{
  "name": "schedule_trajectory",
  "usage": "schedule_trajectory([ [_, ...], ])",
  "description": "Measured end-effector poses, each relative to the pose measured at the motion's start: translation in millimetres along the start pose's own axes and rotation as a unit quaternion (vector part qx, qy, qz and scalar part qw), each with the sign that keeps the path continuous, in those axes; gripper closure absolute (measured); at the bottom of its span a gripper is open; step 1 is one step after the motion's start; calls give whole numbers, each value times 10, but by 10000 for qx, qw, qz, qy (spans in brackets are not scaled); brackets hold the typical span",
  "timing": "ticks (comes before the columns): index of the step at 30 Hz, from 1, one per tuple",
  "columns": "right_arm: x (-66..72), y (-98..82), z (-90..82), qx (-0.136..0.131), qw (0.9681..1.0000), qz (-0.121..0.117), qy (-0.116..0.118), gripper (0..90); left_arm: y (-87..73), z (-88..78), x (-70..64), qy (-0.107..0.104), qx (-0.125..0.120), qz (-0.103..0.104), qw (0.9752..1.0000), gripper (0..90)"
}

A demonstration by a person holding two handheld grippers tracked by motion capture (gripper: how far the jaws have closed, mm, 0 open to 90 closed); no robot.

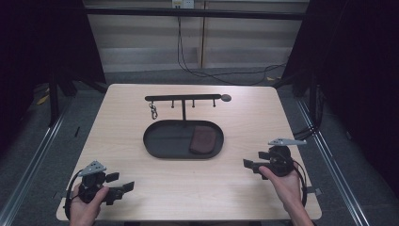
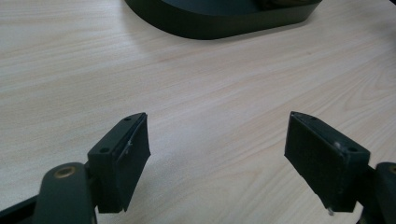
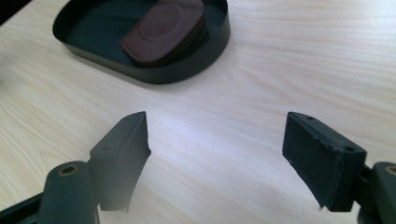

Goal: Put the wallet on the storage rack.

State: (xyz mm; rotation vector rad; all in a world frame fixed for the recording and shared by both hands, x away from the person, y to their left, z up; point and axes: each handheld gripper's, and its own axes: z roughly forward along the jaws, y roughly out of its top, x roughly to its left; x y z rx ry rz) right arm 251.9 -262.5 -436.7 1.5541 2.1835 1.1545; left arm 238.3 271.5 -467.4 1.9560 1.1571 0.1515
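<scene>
Two spread grippers, left gripper (image 1: 123, 181) and right gripper (image 1: 248, 165), flank the tray (image 1: 155, 141).

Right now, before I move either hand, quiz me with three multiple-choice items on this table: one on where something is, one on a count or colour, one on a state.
1. Where does the brown pouch lie?
A. In the right end of the black oval tray
B. On the bare table beside the tray
C. Hanging from the rack

2. How many things hang from the black rack behind the tray?
A. None
B. One, a key ring near its left end
C. Three

3. How do the left gripper and right gripper stand?
A. Both shut on the pouch
B. Left open, right shut
C. Both open, holding nothing

Answers: 1 A, the pouch sits inside the tray wall in the high view and the right gripper view. 2 B, the other pegs look bare. 3 C, each gripper view shows the jaws wide apart over bare wood.
</scene>
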Motion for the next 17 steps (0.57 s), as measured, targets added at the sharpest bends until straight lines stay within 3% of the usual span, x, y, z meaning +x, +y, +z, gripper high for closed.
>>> schedule_trajectory([
  [6,-37,-229,-93,-101,9998,8,-170,226,9,8,2,-17,-14,-47,10000,220],
  [12,-171,-435,-152,-96,9996,127,-246,223,6,-1,9,-32,-45,-49,10000,219],
  [14,-212,-484,-147,-16,9991,92,-414,221,13,2,2,-37,-36,-38,10000,219],
  [17,-258,-506,-137,17,9991,166,-382,214,15,-3,-8,-44,-22,19,10000,219],
])
